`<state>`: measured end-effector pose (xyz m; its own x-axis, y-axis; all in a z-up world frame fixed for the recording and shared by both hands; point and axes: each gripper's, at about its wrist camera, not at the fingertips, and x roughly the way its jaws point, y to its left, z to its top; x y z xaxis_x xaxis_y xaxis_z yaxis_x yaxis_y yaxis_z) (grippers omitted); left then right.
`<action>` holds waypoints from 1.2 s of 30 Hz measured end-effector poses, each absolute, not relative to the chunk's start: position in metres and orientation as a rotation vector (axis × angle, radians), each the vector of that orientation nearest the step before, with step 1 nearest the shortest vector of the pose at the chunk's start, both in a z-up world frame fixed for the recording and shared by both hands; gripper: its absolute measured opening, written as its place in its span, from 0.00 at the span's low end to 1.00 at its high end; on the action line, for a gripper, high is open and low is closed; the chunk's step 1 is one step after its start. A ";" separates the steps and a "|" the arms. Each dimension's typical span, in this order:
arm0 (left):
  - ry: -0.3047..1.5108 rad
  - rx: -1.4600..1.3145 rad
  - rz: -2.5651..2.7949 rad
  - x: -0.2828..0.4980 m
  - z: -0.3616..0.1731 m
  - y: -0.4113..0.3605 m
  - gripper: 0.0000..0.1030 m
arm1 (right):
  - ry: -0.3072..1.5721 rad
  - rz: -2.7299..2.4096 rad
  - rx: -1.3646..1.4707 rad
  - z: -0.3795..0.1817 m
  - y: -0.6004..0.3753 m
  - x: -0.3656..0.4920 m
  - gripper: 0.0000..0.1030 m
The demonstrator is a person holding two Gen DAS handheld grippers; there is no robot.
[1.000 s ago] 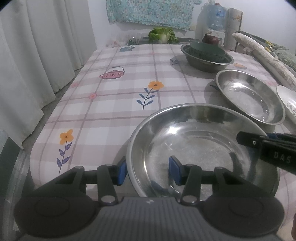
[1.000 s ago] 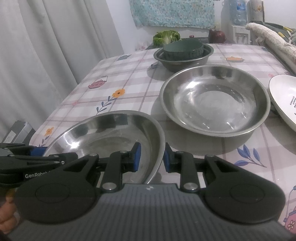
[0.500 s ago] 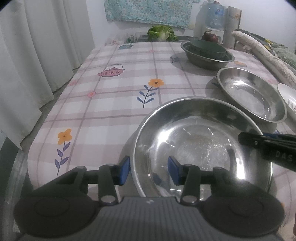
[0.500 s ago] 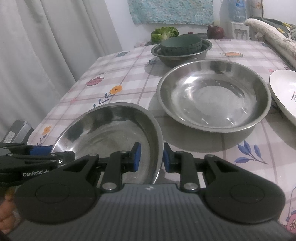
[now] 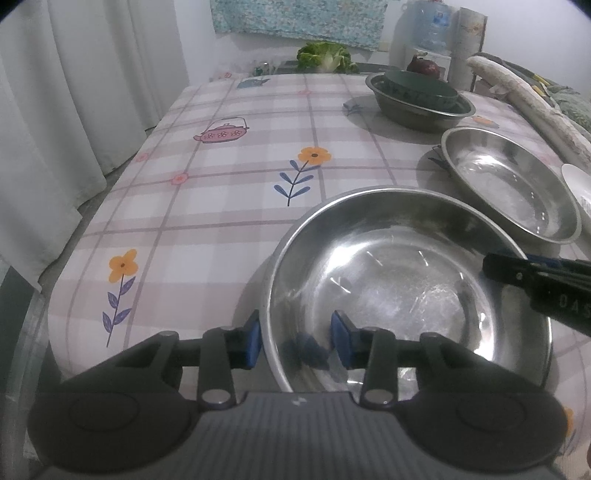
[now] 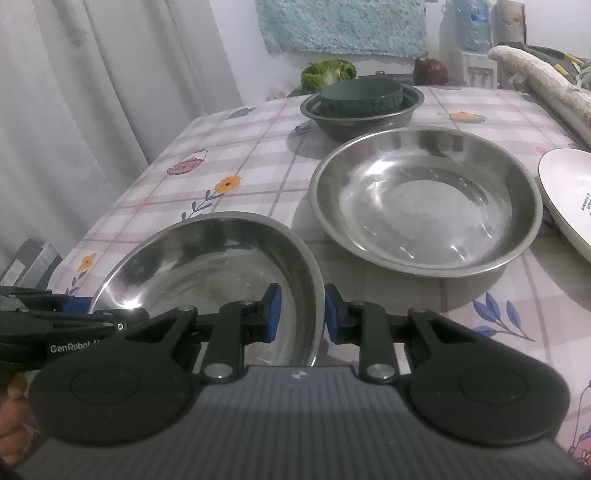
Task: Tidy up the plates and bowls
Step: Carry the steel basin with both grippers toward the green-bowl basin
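Observation:
A large steel bowl [image 5: 406, 288] is held between both grippers, lifted off the table and tilted. My left gripper [image 5: 295, 341] is shut on its near left rim. My right gripper [image 6: 301, 314] is shut on its right rim [image 6: 314, 280]; the bowl [image 6: 207, 266] fills the lower left of the right wrist view. A second steel bowl [image 6: 424, 203] rests on the table beyond it, also seen in the left wrist view [image 5: 509, 184]. A dark green bowl [image 6: 360, 96] sits inside a smaller steel bowl [image 6: 364, 114] at the far end.
A white plate [image 6: 569, 199] lies at the right edge of the table. The checked tablecloth [image 5: 221, 184] covers the table; white curtains [image 5: 74, 92] hang on the left. A green vegetable [image 6: 327, 74] and a water dispenser [image 6: 469, 33] stand behind the table.
The held steel bowl has risen and shifted slightly right and forward, toward the second steel bowl. Both grippers stay shut on its rim.

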<state>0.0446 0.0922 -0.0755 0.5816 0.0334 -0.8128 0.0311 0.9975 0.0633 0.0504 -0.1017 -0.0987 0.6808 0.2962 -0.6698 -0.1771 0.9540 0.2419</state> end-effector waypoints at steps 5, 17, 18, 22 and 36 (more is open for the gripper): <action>0.949 0.073 0.002 0.043 -0.074 0.092 0.39 | 0.777 0.268 0.163 -0.098 -0.102 0.050 0.23; 0.931 0.076 0.004 0.040 -0.067 0.092 0.39 | 0.763 0.266 0.163 -0.095 -0.102 0.047 0.23; 0.929 0.077 0.005 0.040 -0.067 0.092 0.39 | 0.762 0.266 0.164 -0.095 -0.102 0.046 0.23; 0.925 0.077 0.006 0.039 -0.065 0.092 0.39 | 0.761 0.267 0.166 -0.094 -0.102 0.046 0.23; 0.912 0.080 0.017 0.036 -0.056 0.091 0.39 | 0.755 0.272 0.191 -0.089 -0.104 0.042 0.24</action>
